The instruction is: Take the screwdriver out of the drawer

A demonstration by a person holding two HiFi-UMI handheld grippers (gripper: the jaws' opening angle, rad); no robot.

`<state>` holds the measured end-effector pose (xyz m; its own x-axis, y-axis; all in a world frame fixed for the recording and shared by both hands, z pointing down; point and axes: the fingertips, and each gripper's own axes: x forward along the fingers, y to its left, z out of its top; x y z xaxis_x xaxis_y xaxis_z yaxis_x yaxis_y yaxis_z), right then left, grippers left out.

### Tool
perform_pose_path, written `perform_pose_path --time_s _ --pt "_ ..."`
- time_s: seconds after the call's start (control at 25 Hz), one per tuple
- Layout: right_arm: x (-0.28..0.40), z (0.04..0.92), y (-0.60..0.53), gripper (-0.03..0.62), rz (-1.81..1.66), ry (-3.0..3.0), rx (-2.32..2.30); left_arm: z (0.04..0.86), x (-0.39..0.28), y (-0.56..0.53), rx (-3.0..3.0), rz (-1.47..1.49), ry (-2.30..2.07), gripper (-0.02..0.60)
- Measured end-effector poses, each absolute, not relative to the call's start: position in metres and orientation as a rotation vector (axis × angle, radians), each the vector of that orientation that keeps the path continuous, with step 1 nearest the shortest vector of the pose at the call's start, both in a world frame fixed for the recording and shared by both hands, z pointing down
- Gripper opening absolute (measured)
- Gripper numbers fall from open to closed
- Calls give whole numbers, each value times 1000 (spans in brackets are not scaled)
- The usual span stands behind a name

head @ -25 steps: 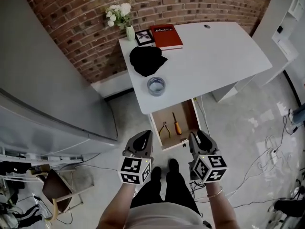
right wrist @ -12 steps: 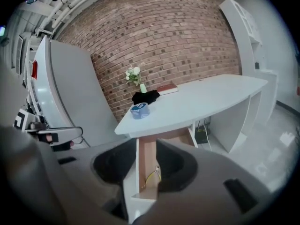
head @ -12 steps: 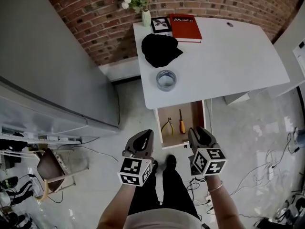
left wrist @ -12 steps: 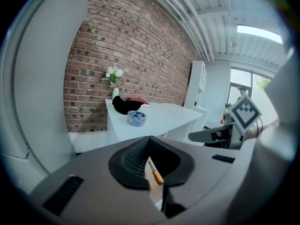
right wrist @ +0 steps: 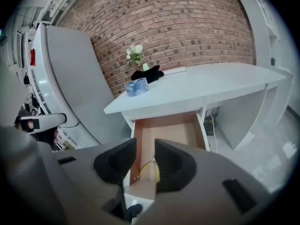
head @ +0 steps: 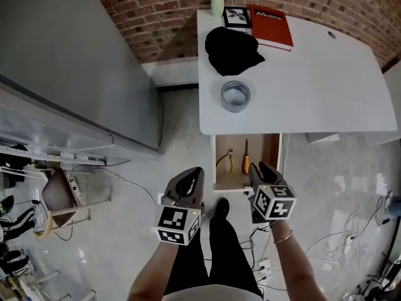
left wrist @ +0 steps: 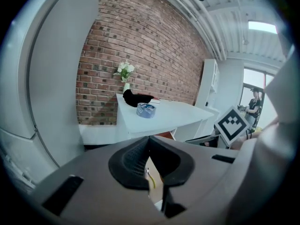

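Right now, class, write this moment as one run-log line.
drawer: open | screwdriver: inside, untouched | left gripper: shut, empty | right gripper: open, empty

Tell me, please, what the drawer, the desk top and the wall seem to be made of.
Drawer: probably wood or wood-look board, matt; its inside is plain tan-brown.
Desk top: likely laminate or painted board, smooth white with a faint sheen.
Wall: brick, rough red-brown blocks with pale mortar lines.

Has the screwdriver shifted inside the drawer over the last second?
No. The screwdriver lies lengthwise in the open drawer, just right of the pliers, the same spot as in both earlier pictures.
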<state>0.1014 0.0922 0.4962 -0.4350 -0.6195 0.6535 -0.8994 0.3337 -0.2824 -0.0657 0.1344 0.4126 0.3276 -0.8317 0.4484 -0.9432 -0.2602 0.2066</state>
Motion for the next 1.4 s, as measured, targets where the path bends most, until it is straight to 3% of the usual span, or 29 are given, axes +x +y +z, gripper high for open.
perform_pose_path --time_s 1.4 --pt "103 707 27 120 842 -1900 1181 539 -98 138 1930 336 -1669 -8"
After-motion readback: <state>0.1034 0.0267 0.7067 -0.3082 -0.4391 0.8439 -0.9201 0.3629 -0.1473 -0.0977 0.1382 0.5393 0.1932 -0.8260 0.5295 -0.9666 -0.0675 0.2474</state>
